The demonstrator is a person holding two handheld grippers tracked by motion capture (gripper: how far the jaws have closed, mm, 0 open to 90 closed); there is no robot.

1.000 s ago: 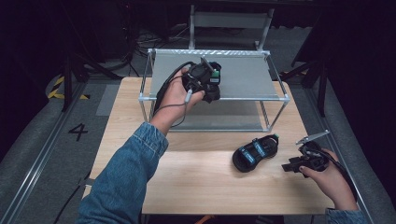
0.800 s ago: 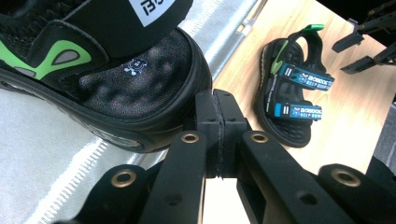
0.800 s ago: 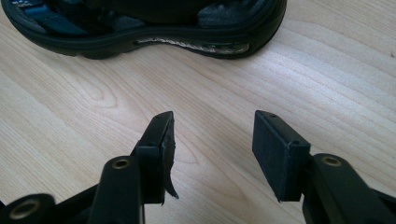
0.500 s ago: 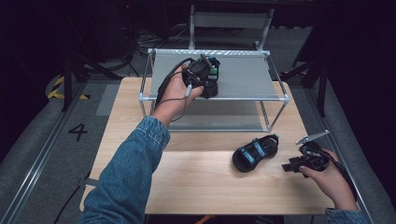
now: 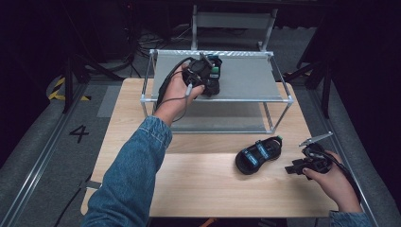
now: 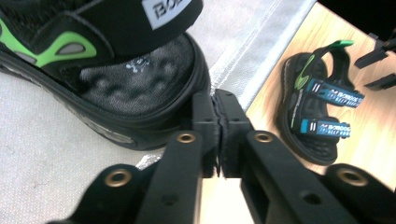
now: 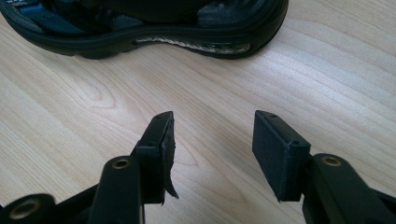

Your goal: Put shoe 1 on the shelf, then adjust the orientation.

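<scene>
A pale wooden counter (image 5: 198,179) carries a grey metal-framed fabric shelf (image 5: 250,78) at its far edge, dark room around. The left gripper (image 6: 218,116), jaws just starting to part with nothing between, sits beside the black green-trimmed sandal (image 6: 116,70) on the shelf. The right gripper (image 7: 212,135), jaws apart and empty, rests near the black blue-strapped sandal (image 5: 257,155) by the counter's right edge.

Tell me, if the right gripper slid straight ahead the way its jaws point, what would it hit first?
Most likely the sandal lying on the wooden table. The right gripper has its jaws open with bare wood between them, and the sandal's black sole lies straight ahead, though the depth is hard to judge.
</scene>
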